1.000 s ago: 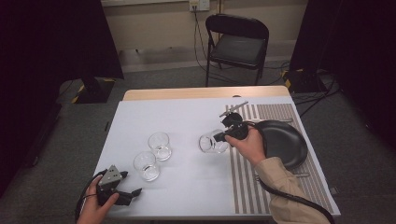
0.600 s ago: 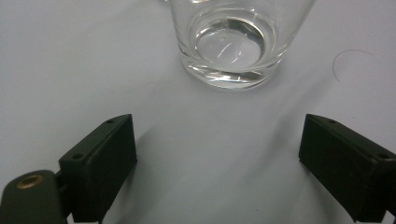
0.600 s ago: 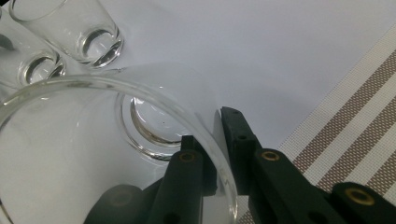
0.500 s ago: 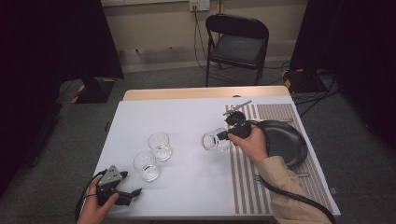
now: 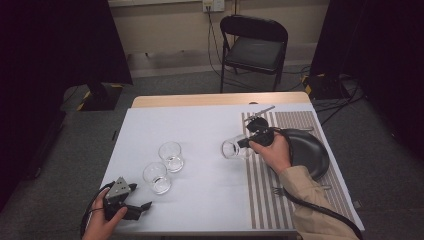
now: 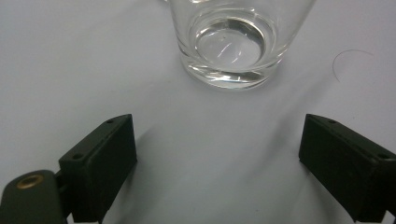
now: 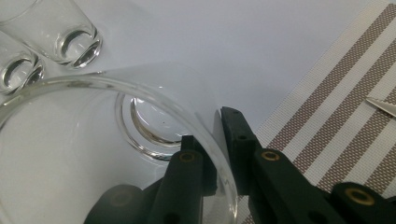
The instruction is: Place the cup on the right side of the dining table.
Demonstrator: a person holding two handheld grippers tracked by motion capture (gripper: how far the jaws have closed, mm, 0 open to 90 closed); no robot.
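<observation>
Right tool (image 5: pixel 248 143) is clamped on the rim of a glass (image 5: pixel 233 149), one jaw inside, one outside, tipped on its side above the worktop (image 5: pixel 200 125) beside the striped mat (image 5: pixel 260 190). Left tool (image 5: pixel 142 206) sits wide open, nothing in it, near the front-left corner.

Right sleeve (image 5: pixel 310 200): beige, long, worn down to the wrist.
Left gripper (image 5: pixel 146 205): black body, topped by a grey three-cornered plate; black cable looped behind.
Right gripper (image 7: pixel 218 140): black blocky fingers (image 7: pixel 236 140), brass-coloured screws set in the links; black cable trailed along the sleeve.
</observation>
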